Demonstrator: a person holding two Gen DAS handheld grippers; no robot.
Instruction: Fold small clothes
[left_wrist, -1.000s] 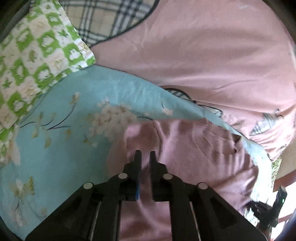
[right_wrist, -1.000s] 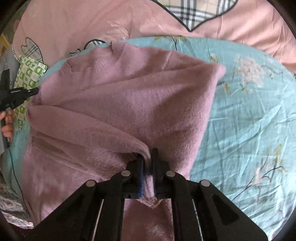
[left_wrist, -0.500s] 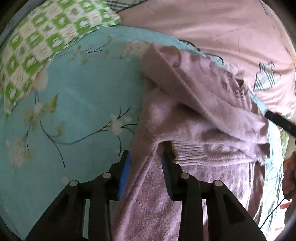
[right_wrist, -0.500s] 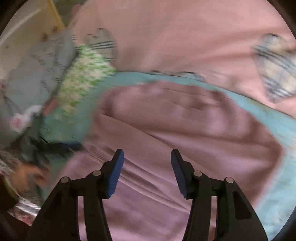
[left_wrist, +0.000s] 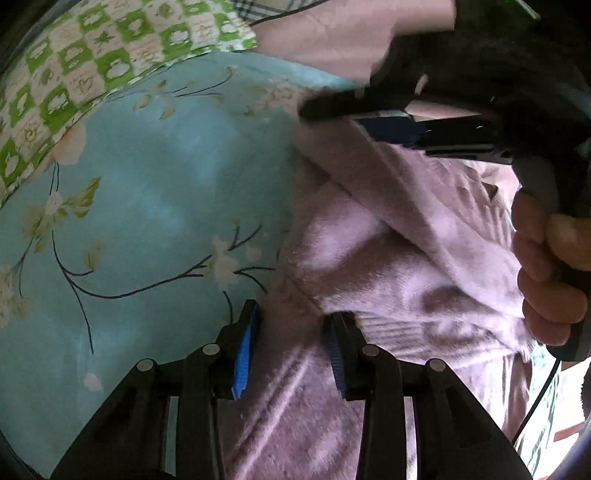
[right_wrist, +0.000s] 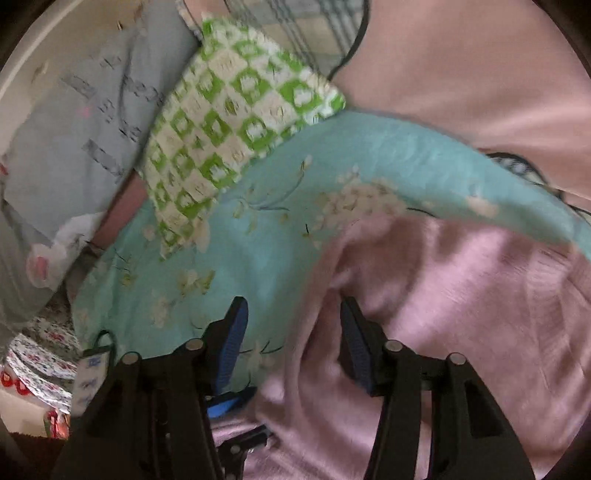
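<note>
A: Light? Soft daylight, no hard glare. Pink sweater has pale sheen patches with darker shadow folds between.

B: Blur? Right wrist view is smeared all over, worst on the green checked cloth and the grey fabric at left. Left wrist view is sharper on the blue floral sheet, but the right gripper crossing the top is dark, blurred.

A: Edges? Fisheye bend, black vignette in the corners, both views.

Both the left gripper and right gripper have just been closing, jaws still parted.
</note>
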